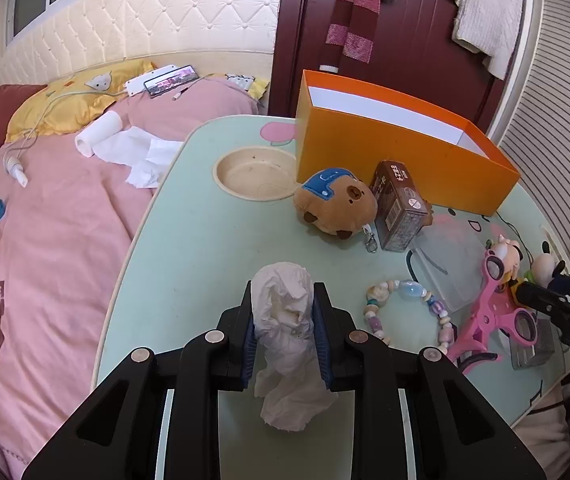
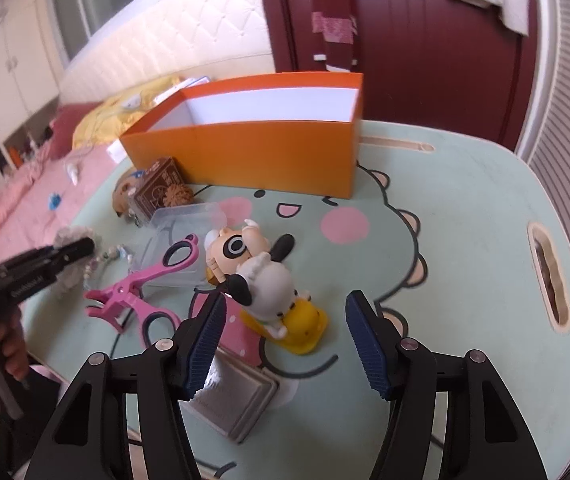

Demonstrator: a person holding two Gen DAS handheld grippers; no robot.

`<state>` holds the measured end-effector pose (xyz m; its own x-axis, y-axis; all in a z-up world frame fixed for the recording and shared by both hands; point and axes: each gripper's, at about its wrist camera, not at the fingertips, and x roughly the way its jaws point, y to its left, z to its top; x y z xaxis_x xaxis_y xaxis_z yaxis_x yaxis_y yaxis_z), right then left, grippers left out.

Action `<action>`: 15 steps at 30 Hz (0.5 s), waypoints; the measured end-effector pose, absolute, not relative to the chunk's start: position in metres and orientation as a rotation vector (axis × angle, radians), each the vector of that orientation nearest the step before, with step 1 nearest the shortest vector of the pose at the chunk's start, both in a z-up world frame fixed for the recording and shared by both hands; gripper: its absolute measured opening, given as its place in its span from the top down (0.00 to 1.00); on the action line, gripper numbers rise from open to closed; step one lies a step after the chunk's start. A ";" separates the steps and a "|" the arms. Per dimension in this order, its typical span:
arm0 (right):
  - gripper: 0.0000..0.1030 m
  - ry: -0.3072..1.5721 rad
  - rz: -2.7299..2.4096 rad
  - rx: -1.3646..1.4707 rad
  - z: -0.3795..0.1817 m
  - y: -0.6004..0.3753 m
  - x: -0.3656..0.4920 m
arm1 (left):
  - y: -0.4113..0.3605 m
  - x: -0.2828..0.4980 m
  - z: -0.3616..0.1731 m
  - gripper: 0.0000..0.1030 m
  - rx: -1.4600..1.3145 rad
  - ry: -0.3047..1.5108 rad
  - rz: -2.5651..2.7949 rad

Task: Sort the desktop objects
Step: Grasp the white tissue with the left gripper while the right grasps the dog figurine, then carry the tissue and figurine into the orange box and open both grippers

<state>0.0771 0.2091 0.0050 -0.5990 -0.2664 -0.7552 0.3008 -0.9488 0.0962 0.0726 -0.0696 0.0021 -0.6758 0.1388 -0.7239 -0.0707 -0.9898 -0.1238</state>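
Note:
My left gripper (image 1: 285, 294) is shut on a crumpled white tissue (image 1: 281, 320), which hangs down between its blue pads above the table (image 1: 189, 240). In the right wrist view my right gripper (image 2: 285, 304) stands open around a white and black toy figure on a yellow base (image 2: 273, 292). The left pad is close to the figure and the right pad stands well clear of it. An orange box (image 2: 245, 156) with a white inside stands open at the back of the table. The left gripper (image 2: 73, 252) also shows at the left edge of that view.
A brown plush keychain (image 1: 337, 204) and a brown carton (image 1: 399, 208) lie before the orange box (image 1: 385, 152). A bead bracelet (image 1: 409, 308), pink scissors (image 2: 141, 292), a clear lid (image 2: 181, 236) and a grey case (image 2: 237, 400) lie nearby. A bed borders the table's left.

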 end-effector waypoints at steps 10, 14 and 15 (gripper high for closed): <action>0.62 -0.038 -2.561 1.166 0.006 0.225 0.088 | -0.074 0.074 0.005 0.75 -1.187 -0.173 2.762; 0.62 -0.071 -2.595 1.067 0.022 0.230 0.095 | -0.072 0.082 0.017 0.75 -1.086 -0.162 2.794; 0.62 -0.080 -2.601 1.040 0.026 0.231 0.097 | -0.071 0.085 0.020 0.75 -1.059 -0.157 2.802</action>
